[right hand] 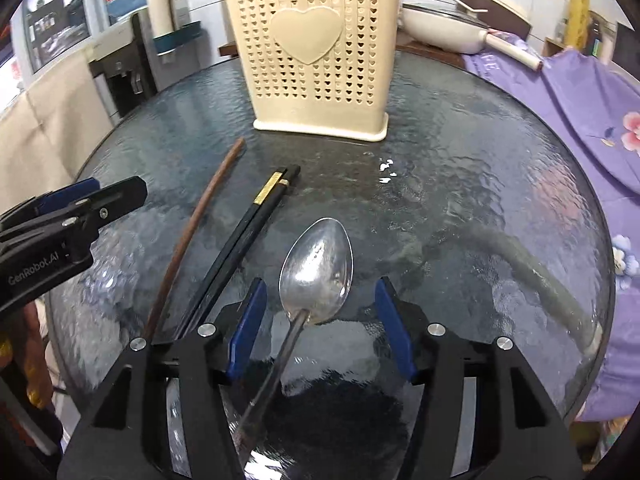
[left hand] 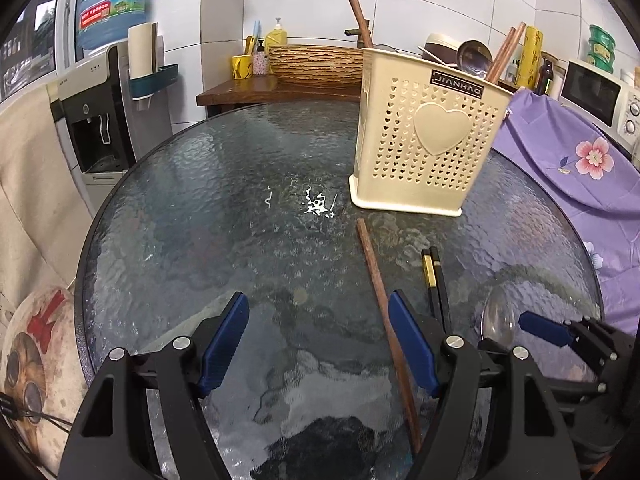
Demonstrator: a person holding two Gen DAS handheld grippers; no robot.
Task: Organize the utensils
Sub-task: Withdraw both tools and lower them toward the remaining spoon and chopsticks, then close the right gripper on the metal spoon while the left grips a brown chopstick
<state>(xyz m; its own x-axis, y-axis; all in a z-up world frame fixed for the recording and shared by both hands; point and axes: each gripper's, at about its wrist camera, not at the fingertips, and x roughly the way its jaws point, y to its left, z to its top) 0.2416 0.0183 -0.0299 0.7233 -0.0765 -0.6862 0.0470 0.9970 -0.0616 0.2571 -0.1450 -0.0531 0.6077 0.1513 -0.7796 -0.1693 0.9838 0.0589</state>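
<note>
A cream perforated utensil holder with a heart stands on the round glass table; it shows in the right wrist view too, with brown chopsticks in it. A single brown chopstick, a black chopstick pair and a metal spoon lie flat on the glass. My left gripper is open and empty, the brown chopstick beside its right finger. My right gripper is open, its jaws either side of the spoon's neck.
A water dispenser stands left of the table. A wooden counter with cups and bottles is behind it. A purple flowered cloth lies to the right, with a microwave beyond. A white pan sits behind the holder.
</note>
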